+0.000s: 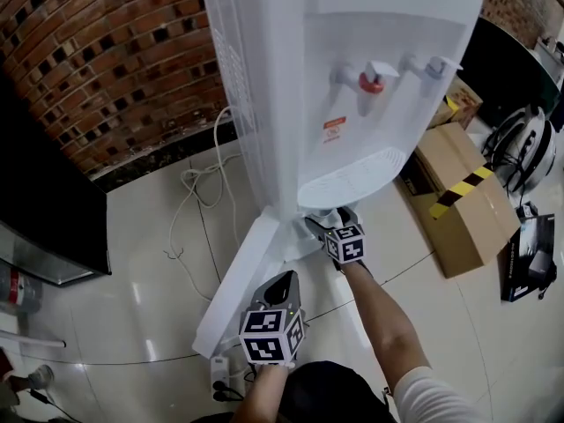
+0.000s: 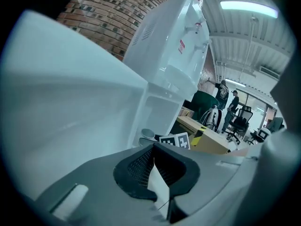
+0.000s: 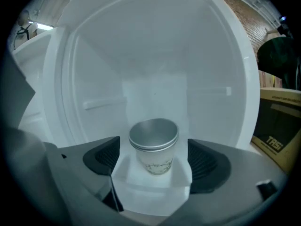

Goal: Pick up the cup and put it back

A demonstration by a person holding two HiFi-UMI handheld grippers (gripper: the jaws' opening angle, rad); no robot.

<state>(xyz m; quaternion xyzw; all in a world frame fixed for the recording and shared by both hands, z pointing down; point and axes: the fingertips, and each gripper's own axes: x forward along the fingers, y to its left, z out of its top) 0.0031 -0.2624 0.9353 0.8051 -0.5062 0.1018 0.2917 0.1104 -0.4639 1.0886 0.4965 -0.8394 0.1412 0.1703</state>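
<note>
Right gripper spread, one cup, seemingly untouched

Patterned cup stands upright inside the open cabinet.

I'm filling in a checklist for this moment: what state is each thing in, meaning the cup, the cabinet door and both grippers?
cup: upright inside the base of the water dispenser, looks empty, not gripped.
cabinet door: swung open.
right gripper: open, the cup framed between its spread jaws, untouched.
left gripper: shut, nothing held.
</note>
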